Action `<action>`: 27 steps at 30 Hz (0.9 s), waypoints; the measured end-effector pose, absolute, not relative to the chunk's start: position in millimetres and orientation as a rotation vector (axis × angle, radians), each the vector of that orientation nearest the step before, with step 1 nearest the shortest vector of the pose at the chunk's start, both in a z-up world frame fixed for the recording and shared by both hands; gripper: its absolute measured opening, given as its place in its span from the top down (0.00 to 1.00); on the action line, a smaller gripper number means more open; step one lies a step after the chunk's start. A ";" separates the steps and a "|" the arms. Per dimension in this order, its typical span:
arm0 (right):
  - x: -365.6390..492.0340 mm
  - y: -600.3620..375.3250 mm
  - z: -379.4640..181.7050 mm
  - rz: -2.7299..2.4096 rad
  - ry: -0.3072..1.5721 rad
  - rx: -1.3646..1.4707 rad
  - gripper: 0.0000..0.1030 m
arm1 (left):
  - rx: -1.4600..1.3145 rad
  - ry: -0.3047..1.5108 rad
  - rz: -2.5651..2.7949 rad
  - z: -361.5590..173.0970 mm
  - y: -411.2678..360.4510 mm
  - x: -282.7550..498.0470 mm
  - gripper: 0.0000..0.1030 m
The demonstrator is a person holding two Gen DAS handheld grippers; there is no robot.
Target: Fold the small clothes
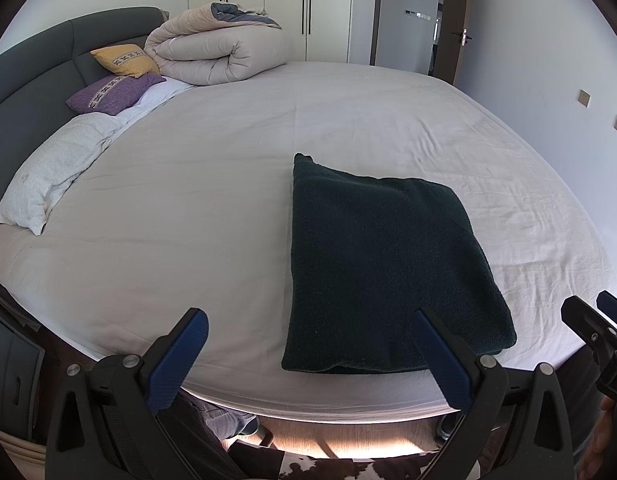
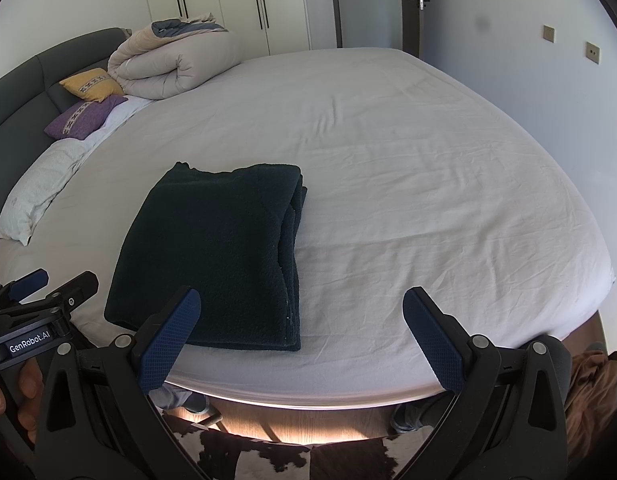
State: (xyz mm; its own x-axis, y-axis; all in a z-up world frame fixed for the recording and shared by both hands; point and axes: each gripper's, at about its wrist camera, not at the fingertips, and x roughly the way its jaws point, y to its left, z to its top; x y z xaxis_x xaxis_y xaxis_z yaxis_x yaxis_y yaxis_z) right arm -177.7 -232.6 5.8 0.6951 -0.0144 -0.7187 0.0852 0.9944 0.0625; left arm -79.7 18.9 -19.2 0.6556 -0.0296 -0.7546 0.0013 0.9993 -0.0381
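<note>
Two black hand-held grippers with blue padded fingers, the left gripper and the right gripper, are held spread wide and empty above the near edge of the white-sheeted bed, where a folded dark green knitted garment is laid flat.

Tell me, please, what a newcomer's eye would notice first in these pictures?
A dark green folded garment lies near the front edge of a white sheet-covered bed. Both grippers, left and right, hang open and empty before it. A rolled beige duvet sits by the headboard.
</note>
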 end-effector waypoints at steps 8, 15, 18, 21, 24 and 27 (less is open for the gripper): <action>-177.6 -232.9 5.8 -0.056 0.801 0.094 0.00 | -0.033 0.860 -0.019 -20.4 19.5 -79.1 0.00; -177.6 -232.5 5.6 -0.056 0.802 0.095 0.00 | -0.032 0.862 -0.019 -21.0 19.9 -78.4 0.00; -177.6 -232.7 5.7 -0.056 0.802 0.094 0.00 | -0.032 0.862 -0.017 -21.1 19.6 -78.7 0.00; -177.5 -232.6 5.5 -0.055 0.802 0.093 0.00 | -0.033 0.863 -0.017 -21.1 19.4 -78.7 0.00; -177.5 -232.7 5.6 -0.056 0.802 0.095 0.00 | -0.032 0.864 -0.017 -21.4 19.5 -78.8 0.00; -177.3 -233.1 5.8 -0.056 0.802 0.094 0.00 | -0.033 0.865 -0.017 -21.8 20.2 -78.5 0.00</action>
State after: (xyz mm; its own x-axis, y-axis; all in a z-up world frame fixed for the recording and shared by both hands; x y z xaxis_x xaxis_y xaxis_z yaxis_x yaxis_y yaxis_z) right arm -177.3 -233.1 5.8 0.6943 -0.0139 -0.7196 0.0856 0.9943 0.0633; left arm -78.5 20.2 -21.8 0.6482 -0.0287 -0.7609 0.0017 0.9993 -0.0362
